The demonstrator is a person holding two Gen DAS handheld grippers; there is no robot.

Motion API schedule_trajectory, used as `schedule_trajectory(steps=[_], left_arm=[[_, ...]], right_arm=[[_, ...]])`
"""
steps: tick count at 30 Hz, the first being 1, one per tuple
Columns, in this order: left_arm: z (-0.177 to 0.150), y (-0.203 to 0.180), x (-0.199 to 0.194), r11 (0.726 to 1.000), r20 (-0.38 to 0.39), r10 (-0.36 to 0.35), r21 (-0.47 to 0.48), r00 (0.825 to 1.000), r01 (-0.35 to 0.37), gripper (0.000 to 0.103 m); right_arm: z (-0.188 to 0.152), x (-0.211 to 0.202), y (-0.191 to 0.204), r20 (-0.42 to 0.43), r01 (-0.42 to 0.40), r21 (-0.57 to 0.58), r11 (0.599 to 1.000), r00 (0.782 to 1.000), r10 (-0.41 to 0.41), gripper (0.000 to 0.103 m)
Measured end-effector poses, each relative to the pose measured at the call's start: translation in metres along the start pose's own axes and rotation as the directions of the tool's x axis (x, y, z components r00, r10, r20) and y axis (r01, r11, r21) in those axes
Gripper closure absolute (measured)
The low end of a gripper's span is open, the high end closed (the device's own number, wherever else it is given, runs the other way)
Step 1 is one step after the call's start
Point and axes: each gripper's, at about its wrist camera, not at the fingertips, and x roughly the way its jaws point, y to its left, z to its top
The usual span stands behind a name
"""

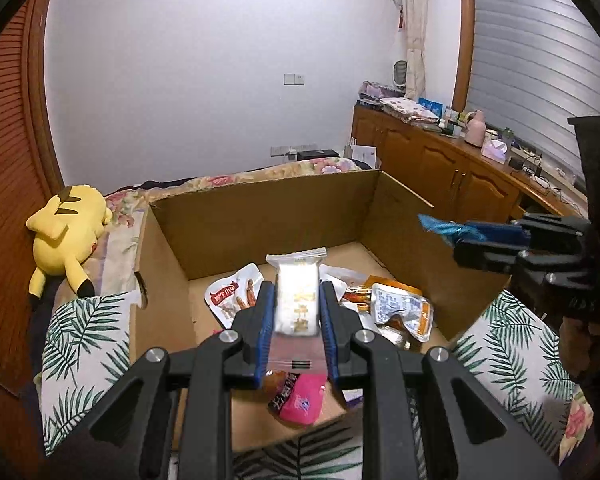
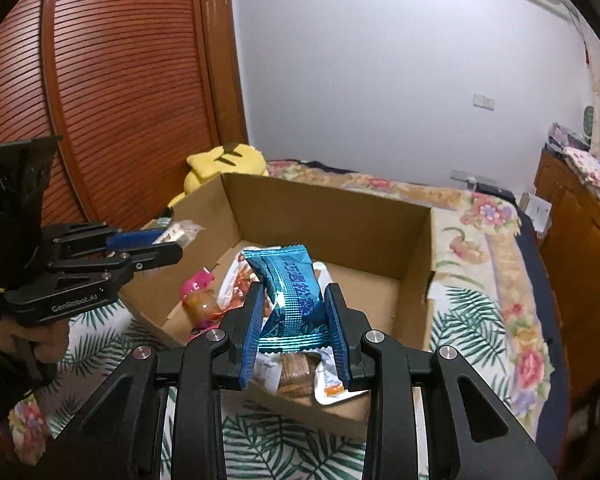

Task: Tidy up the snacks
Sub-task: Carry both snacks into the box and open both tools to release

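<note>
Over an open cardboard box [image 1: 260, 216] set on a bed [image 2: 496, 236], we hold a snack in each gripper. Our left gripper [image 1: 296, 304] has its jaws pinching a white-wrapped packet [image 1: 297, 296] by its long sides, the packet's crimped top end pointing away from the camera and hanging above the box floor. Our right gripper [image 2: 296, 312] has its jaws pinching a shiny blue packet [image 2: 290, 300], which buckles between the blue pads [image 2: 252, 332]; from the left wrist view the same gripper [image 1: 456, 240] comes in from the right edge, the blue wrapper's tip poking out over the box's right wall.

Inside the box lie more snacks: a pink pouch [image 1: 300, 400] near the front wall, a white pouch printed with red [image 1: 232, 292] at left, and an orange-edged clear pouch [image 1: 404, 308] at right.

A yellow plush toy [image 1: 66, 236] lies on the bed to the left of the box, against a louvred wooden door [image 2: 128, 92]. A leaf-patterned cloth [image 1: 84, 336] spreads beneath the box's near corners.
</note>
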Motion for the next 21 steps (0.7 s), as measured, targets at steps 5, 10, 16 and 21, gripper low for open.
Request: schedule_trajectory(steps=[5,10,16,21], left_arm=[[0.003,0.004,0.013,1.000,-0.016,0.004,-0.010,1.000,-0.004,0.082],[0.002,0.006,0.023,1.000,-0.043,0.008,-0.023,0.999,-0.009,0.082],[0.001,0.008,0.027,1.000,-0.056,0.011,-0.029,0.998,-0.013,0.080],[0.000,0.009,0.024,0.999,-0.058,0.016,-0.042,0.998,-0.019,0.077]], right_arm=[[0.000,0.022,-0.002,-0.026,-0.013,0.007,1.000,1.000,0.013,0.073],[0.001,0.039,0.004,-0.048,-0.025,0.007,1.000,0.999,0.025,0.073],[-0.002,0.050,0.008,-0.071,-0.032,0.003,0.999,0.997,0.032,0.073],[-0.005,0.056,0.009,-0.090,-0.017,0.008,1.000,0.996,0.017,0.072]])
